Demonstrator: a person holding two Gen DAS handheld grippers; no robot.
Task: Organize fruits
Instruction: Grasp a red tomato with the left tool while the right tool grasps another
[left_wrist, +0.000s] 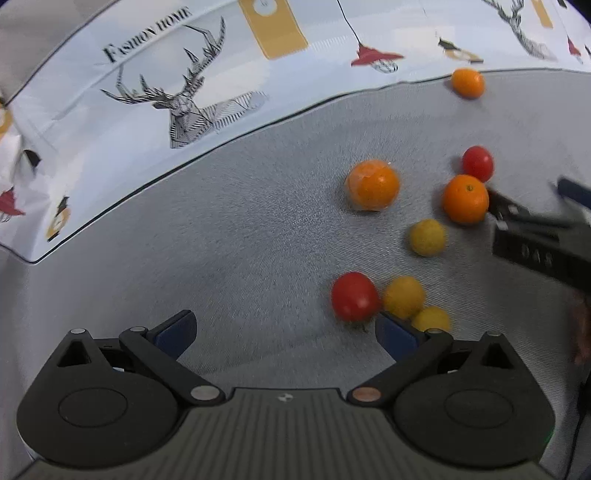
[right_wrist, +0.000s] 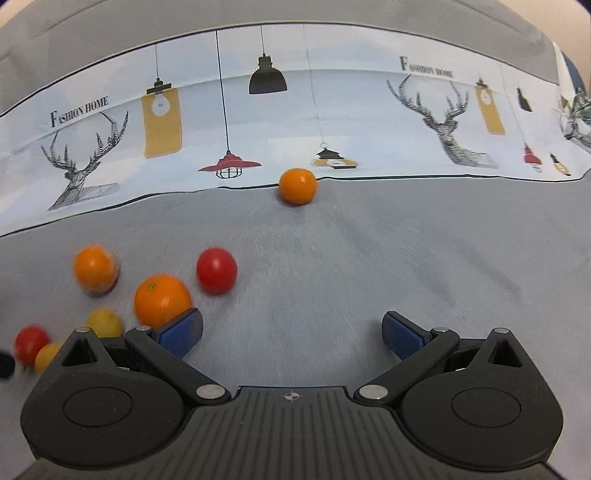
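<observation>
"FASHION HOME" is showing in black print on the patterned cloth (right_wrist: 295, 122), twice ahead of the right claw, far left and far right above deer heads; once ahead-left of the left claw.

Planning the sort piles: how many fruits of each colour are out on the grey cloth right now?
Orange: 3
Red: 2
Yellow: 3
Total: 8
</observation>
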